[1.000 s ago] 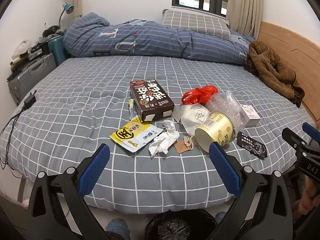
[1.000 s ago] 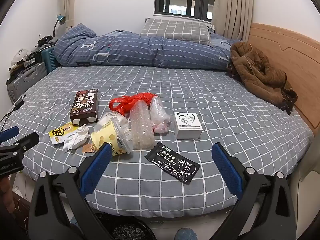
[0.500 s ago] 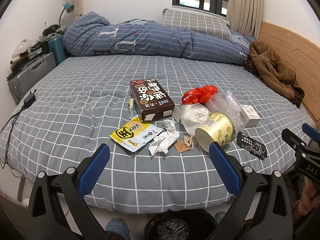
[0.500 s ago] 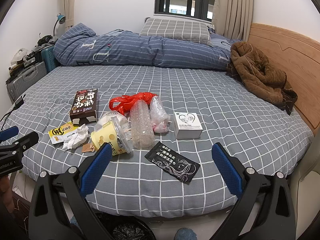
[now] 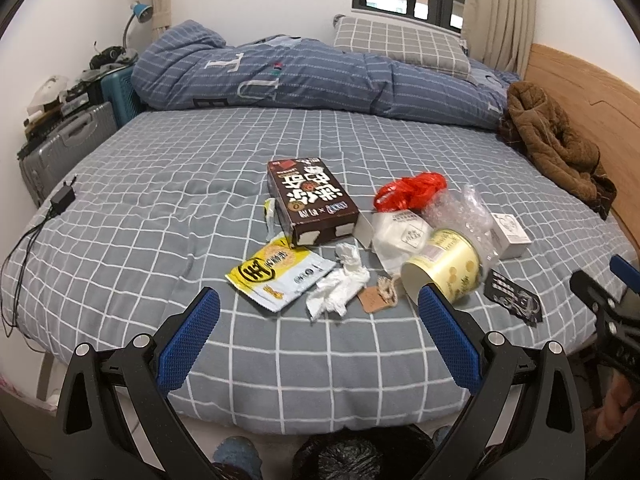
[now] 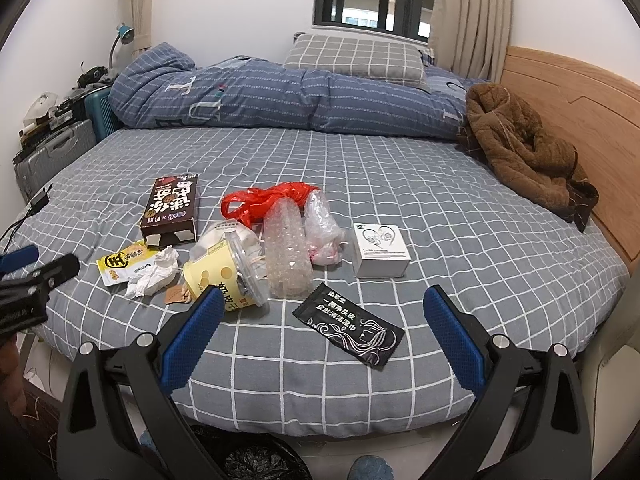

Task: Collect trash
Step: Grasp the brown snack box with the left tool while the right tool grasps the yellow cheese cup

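Change: almost nothing differs from a second ago; both my views show the same framing and the litter lies as it did, so collecting has not yet begun.
Left gripper: fingers spread wide, holding nothing, hovering over the near edge of the grey checked bed.
Right gripper: likewise wide open and empty, poised at the near edge further right.
Trash, left side: dark brown printed carton lies far of the yellow and white snack pouch, with the crumpled white tissue just right of the pouch.
Trash, middle: pale yellow paper cup with a clear lid lies on its side, the red plastic bag behind it, the clear bubble wrap roll beside it.
Trash, right side: black printed sachet sits nearest my right fingers; the small white box lies beyond it.
Bin: black bag waits on the floor below the bed edge.
Meaning: I judge the sachet the easiest first pick for the right.
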A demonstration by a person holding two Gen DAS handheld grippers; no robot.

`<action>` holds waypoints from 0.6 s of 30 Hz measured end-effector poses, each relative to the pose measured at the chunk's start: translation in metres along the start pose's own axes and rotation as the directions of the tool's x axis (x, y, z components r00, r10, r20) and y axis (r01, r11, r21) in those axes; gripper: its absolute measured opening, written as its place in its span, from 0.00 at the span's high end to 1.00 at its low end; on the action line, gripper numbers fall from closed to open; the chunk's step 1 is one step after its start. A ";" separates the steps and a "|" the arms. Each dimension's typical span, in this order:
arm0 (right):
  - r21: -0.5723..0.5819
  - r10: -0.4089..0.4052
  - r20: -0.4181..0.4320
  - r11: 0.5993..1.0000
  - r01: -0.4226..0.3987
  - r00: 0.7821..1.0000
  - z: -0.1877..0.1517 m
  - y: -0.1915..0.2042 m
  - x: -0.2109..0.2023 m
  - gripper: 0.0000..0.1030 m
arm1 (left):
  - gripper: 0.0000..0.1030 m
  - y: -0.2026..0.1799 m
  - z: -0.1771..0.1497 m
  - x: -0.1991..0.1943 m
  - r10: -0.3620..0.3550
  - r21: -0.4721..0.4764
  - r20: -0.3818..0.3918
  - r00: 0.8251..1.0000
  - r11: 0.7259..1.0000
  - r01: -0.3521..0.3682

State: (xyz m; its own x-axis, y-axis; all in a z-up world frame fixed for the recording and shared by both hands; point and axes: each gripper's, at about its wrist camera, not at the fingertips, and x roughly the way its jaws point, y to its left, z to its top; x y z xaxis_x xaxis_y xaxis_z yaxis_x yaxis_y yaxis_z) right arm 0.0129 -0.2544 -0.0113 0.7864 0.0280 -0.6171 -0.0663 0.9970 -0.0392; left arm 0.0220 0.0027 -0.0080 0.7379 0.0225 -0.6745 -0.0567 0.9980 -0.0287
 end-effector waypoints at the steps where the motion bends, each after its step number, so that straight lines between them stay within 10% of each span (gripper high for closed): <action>1: -0.012 0.009 0.001 1.000 -0.009 1.000 0.002 0.004 0.003 0.07 | 0.05 0.000 0.003 0.004 0.003 -0.005 -0.004 1.000 1.000 -0.003; 18: -0.127 0.114 -0.079 0.984 -0.123 0.990 0.017 0.071 0.075 0.07 | 0.05 -0.001 0.082 0.140 0.042 -0.042 -0.163 0.986 0.998 -0.049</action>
State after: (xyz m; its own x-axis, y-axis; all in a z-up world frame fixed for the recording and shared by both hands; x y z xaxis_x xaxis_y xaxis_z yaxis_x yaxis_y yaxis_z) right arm 0.0774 -0.1802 -0.0467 0.7230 0.1356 -0.6774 -0.2403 0.9687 -0.0625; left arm 0.1805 0.0095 -0.0421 0.6151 0.0542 -0.7866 -0.1213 0.9923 -0.0265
